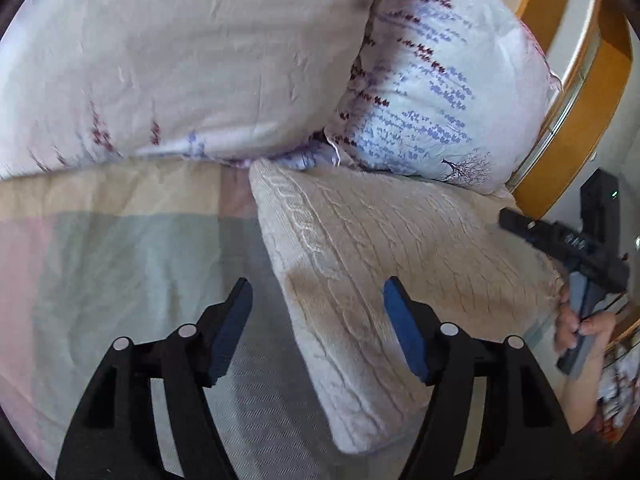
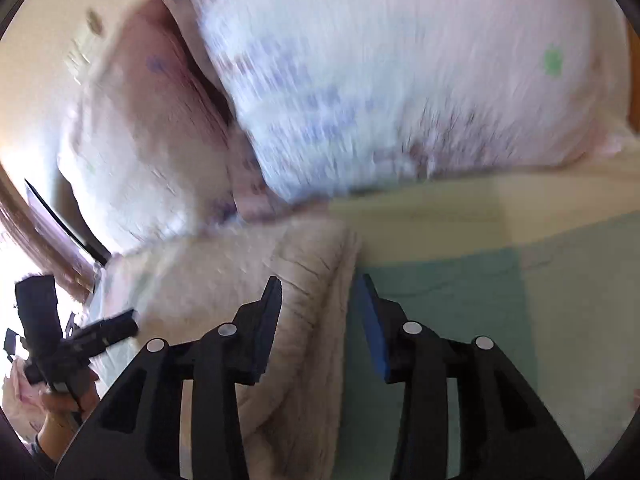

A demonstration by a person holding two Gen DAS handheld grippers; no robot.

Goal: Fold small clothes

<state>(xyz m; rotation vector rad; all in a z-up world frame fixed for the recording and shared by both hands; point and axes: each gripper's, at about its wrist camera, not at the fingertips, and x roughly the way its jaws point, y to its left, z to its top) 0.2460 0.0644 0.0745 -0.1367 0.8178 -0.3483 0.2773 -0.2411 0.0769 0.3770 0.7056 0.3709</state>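
A folded cream cable-knit sweater [image 1: 372, 264] lies on the bed sheet [image 1: 120, 264]. My left gripper [image 1: 318, 292] is open over its left edge, one finger on each side of that edge, holding nothing. In the blurred right wrist view the sweater [image 2: 280, 292] lies at lower left. My right gripper [image 2: 318, 290] is open above its right edge and holds nothing. The right gripper also shows in the left wrist view [image 1: 568, 248], held by a hand at the sweater's far right. The left gripper shows in the right wrist view [image 2: 80, 332] at lower left.
Two pillows with purple print [image 1: 180, 60] [image 1: 444, 92] lie just behind the sweater. A wooden headboard [image 1: 576, 128] curves along the right. The sheet has pastel green, pink and beige blocks [image 2: 460, 292].
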